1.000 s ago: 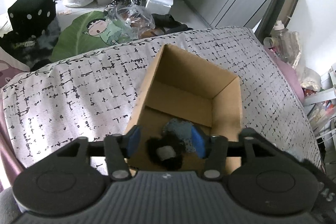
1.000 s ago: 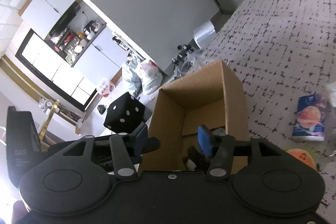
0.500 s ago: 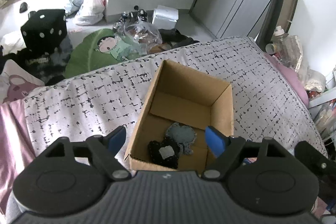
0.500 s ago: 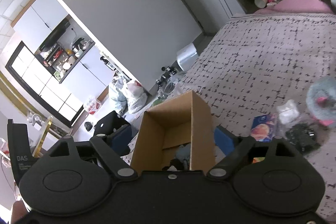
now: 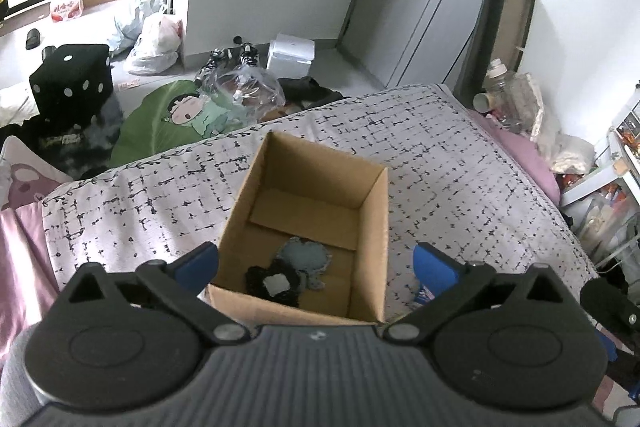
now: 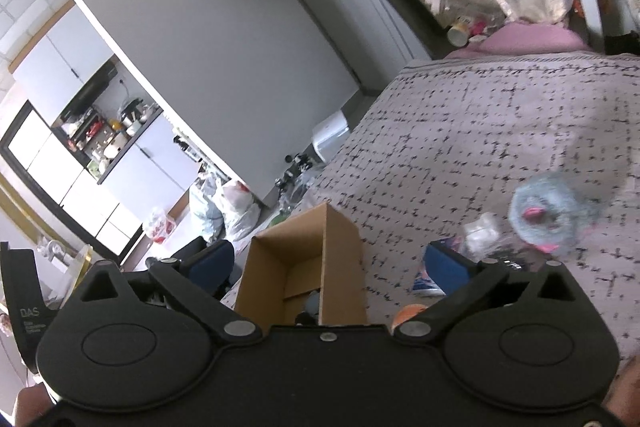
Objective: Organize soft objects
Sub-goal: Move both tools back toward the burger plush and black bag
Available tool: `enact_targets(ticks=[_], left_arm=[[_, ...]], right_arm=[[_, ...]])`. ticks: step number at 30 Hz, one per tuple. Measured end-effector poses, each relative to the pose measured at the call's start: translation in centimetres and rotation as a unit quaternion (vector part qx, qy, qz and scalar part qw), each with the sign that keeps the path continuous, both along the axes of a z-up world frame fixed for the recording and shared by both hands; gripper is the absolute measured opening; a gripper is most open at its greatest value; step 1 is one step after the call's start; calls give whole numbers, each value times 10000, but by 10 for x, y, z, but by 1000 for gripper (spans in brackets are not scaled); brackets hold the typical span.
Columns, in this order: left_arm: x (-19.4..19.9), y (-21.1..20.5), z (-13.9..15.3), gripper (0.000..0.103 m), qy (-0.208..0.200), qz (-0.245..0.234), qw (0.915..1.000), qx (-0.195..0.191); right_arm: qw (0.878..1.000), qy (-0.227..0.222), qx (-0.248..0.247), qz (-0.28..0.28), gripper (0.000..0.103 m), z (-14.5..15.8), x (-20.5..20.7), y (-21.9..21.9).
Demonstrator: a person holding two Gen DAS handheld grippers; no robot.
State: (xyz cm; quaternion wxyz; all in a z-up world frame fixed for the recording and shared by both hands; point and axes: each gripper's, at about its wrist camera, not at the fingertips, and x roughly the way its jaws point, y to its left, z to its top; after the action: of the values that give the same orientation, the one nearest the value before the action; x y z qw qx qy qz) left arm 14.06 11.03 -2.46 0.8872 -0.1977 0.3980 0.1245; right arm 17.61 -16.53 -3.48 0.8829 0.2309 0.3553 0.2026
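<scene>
Left tongs point(image 5: 316, 265) above the near end of the cardboard box point(image 5: 370, 227), jaws opening, spread wide, nothing between the pads. Blue pads sit either side of the box's near rim, not touching it. Box stands open-topped on the bed point(image 5: 460, 155), which has a grey cover with black dash pattern. Inside the box, on its floor near the front wall: a black soft piece point(image 5: 272, 283) with a pale patch, and a grey-blue soft piece point(image 5: 306, 257) lying partly against it, touching.

Right tongs point(image 6: 328, 267) also opening, spread wide, empty. From the right wrist view the box point(image 6: 340, 259) is seen from its side, between the two pads but beyond them. To the right of the box on the bed: a blue printed packet point(image 6: 426, 283), an orange round thing point(image 6: 408, 313) mostly hidden by the tong arm, a small white crumpled item point(image 6: 482, 229), and a blurred grey-blue fluffy toy point(image 6: 548, 217) with pink bits, well apart from the box. A dark item beside the white one, too blurred to tell.
</scene>
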Motion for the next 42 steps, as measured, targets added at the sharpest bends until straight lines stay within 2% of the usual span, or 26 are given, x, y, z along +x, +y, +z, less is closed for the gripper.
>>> enact_targets(ticks=[14,20,29,42], left_arm=[[-8,-46,17,103,-191,-145,9995,223],[-8,-62,17,103,-164,-261,9993,191],[-2,-86,14,103,-11,-381,9985,391],[9,-125,-4,103,285,-771,9950,573]], right_arm=[[9998,-5,-1,-189,103,-1,-10,-43],[9997,56,73,-238,103,-4,-11,-60],[9987,217,170,-423,103,-12,-11,-83],[9919,829,451,-845,103,-38,-1,-112]])
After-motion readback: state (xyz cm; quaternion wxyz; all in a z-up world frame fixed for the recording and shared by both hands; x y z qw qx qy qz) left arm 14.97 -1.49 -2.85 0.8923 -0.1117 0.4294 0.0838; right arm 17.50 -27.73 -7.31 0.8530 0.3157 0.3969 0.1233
